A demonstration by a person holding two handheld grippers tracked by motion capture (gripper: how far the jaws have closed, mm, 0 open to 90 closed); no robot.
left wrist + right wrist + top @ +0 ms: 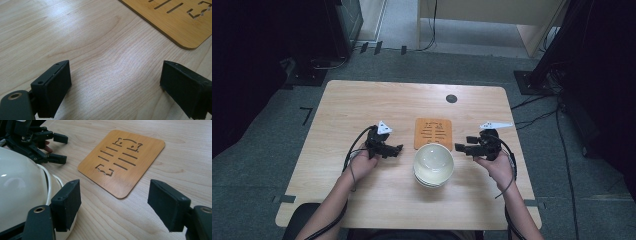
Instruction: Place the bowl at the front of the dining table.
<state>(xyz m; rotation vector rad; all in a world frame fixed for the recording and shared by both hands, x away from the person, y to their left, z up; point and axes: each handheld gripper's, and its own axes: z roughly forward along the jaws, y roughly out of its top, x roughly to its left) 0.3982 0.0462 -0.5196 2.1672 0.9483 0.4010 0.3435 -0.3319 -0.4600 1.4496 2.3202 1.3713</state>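
A stack of white bowls (433, 165) sits upside down at the table's middle front, and its rounded side (20, 187) bulges at the left of the right gripper view. Just behind it lies a square bamboo trivet (433, 133) with cut slots (122, 160); its corner (172, 20) appears at the top right of the left gripper view. My left gripper (398, 148) is open, left of the bowls, over bare wood (115, 80). My right gripper (459, 146) is open, right of the bowls, its jaws wide apart (115, 205). The left gripper (58, 147) also appears beyond the bowls.
The light wooden table (362, 105) has a round black cable hole (451, 98) near its far edge. Black stands and cables (557, 80) crowd the floor at the right, and a dark cabinet (337, 25) stands at the back left.
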